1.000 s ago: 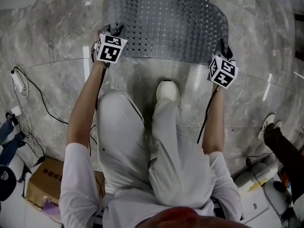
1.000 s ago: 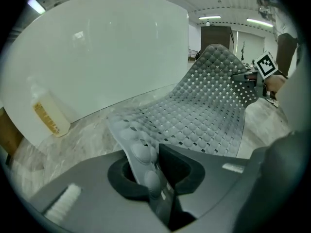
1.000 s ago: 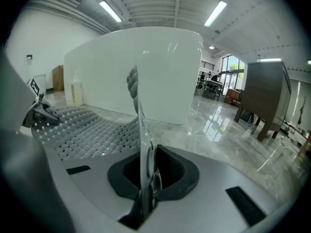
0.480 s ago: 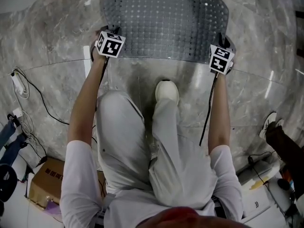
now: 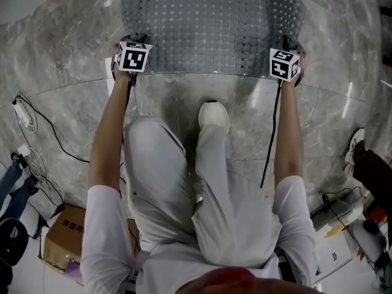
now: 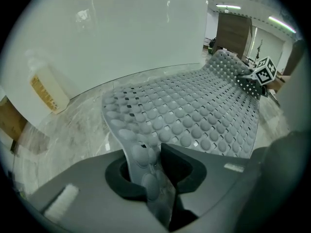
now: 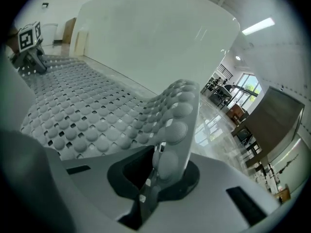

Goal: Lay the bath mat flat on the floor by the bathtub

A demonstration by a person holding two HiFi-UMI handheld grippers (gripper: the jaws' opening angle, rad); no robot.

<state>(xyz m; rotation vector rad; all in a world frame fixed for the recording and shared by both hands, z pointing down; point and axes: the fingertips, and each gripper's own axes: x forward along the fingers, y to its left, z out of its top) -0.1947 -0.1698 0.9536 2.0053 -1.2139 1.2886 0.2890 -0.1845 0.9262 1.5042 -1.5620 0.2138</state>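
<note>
Bath mat [image 5: 214,29] nearly down — long axis runs left to right, alongside the bathtub [image 6: 121,33].
Left gripper [image 6: 153,164], jaws just easing apart, and right gripper [image 7: 160,164], clamped, each pinch a raised near corner — the rest lies far of both.

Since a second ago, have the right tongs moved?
Yes. The right tongs, shut on the grey bumpy rubber bath mat, went up the picture, away from the white shoe.
</note>
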